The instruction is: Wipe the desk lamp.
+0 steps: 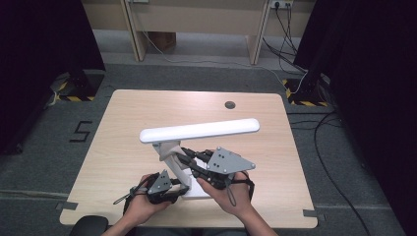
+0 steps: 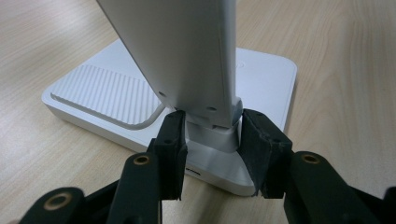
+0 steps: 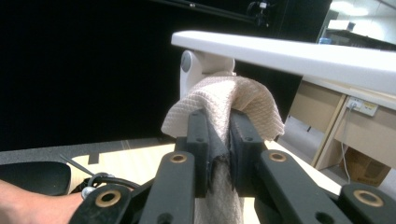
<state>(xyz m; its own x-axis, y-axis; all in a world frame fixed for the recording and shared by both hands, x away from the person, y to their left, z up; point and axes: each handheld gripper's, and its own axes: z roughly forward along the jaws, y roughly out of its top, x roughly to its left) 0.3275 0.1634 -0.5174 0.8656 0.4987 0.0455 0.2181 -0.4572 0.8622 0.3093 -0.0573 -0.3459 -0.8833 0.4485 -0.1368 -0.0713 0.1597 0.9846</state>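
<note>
A white desk lamp stands on the wooden table (image 1: pixel 128 118), with its long head bar (image 1: pixel 199 130) level above its flat base (image 1: pixel 196 191). My left gripper (image 1: pixel 178 190) (image 2: pixel 212 140) is shut on the lamp's hinge neck (image 2: pixel 212 133), where the arm meets the base. My right gripper (image 1: pixel 184 155) (image 3: pixel 219 135) is shut on a beige waffle cloth (image 3: pixel 224 100). The cloth is bunched against the upper part of the lamp arm (image 3: pixel 198 63), just under the head bar (image 3: pixel 299 53). A ribbed panel (image 2: pixel 109 91) runs across the base.
A black cable grommet (image 1: pixel 229 104) sits in the table near its far edge. A black rounded object (image 1: pixel 88 226) lies at the near left corner. Cables (image 1: pixel 319 147) trail on the floor to the right.
</note>
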